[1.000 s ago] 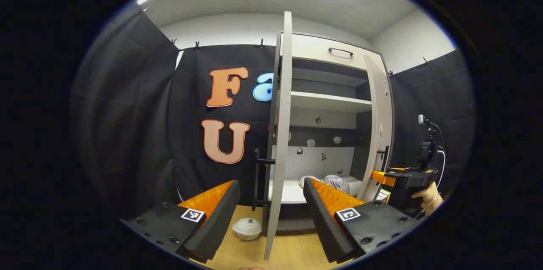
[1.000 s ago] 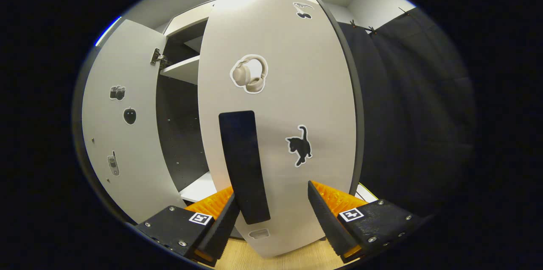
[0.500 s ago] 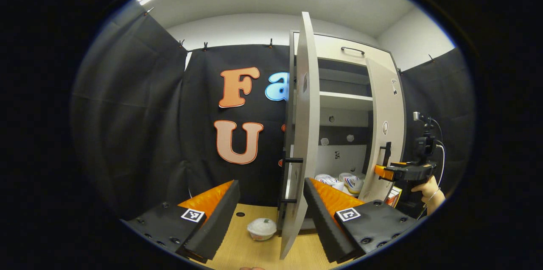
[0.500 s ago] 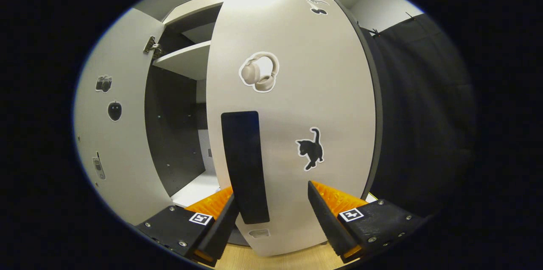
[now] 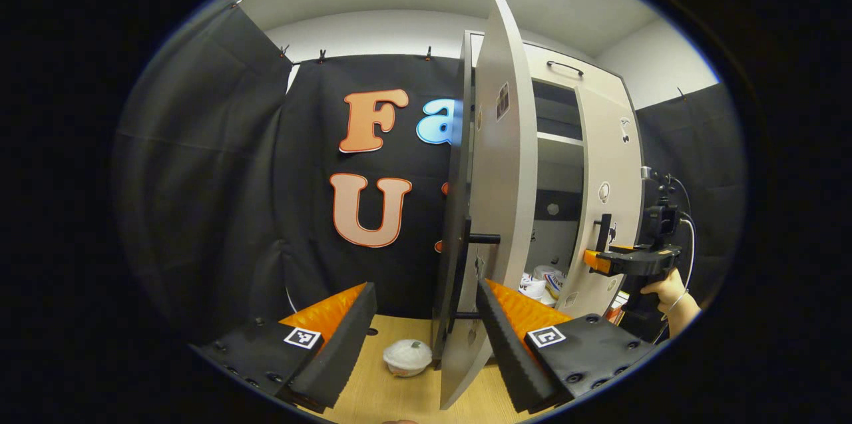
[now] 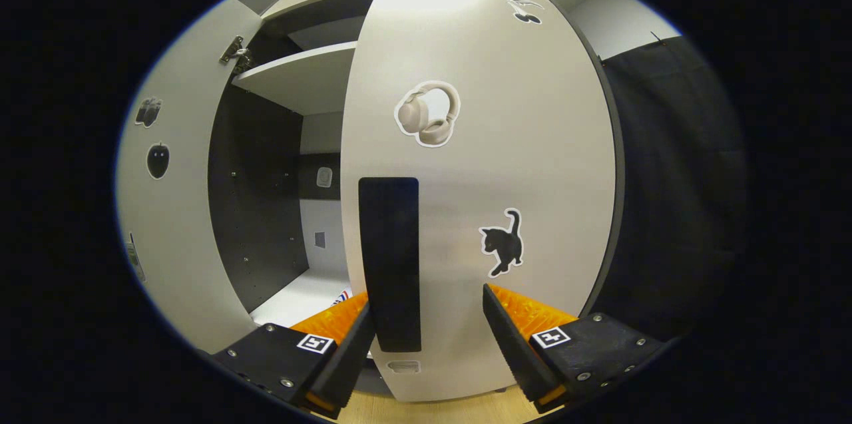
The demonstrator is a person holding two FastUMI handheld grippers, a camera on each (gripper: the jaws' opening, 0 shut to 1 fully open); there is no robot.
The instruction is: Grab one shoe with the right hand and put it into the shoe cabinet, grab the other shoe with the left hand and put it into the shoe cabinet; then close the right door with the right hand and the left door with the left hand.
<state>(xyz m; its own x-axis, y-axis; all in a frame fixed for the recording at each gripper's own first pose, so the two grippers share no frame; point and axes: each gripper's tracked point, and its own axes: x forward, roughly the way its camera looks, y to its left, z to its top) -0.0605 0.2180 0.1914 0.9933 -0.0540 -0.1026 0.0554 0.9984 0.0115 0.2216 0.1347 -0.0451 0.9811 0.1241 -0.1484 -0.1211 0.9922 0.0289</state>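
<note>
1. Pale grey laminate makes up the shoe cabinet (image 5: 566, 74), the landmark for everything below; it stands tall against the booth's black cloth, with dark inner walls and light shelves.
2. Its right door (image 6: 506, 164) is partly swung in, carrying a long black handle (image 6: 393, 264) and stickers of headphones and a cat. To close it well, I judge the push should stay flat on the panel beside the handle, steady until it seats.
3. Its left door (image 5: 502, 211) stands nearly edge-on in the left gripper view, half closed, its dark bar handle (image 5: 482, 238) jutting out.
4. The right gripper (image 6: 426, 317) is spread wide, gripping nothing, the handle standing between its fingers.
5. The left gripper (image 5: 426, 317) is likewise wide apart and empty, close before the left door's edge.
6. Both shoes (image 5: 542, 281), white with coloured trim, sit on the cabinet's bottom shelf.
7. A small white bowl (image 5: 407, 356) rests on the wooden floor just left of the cabinet.
</note>
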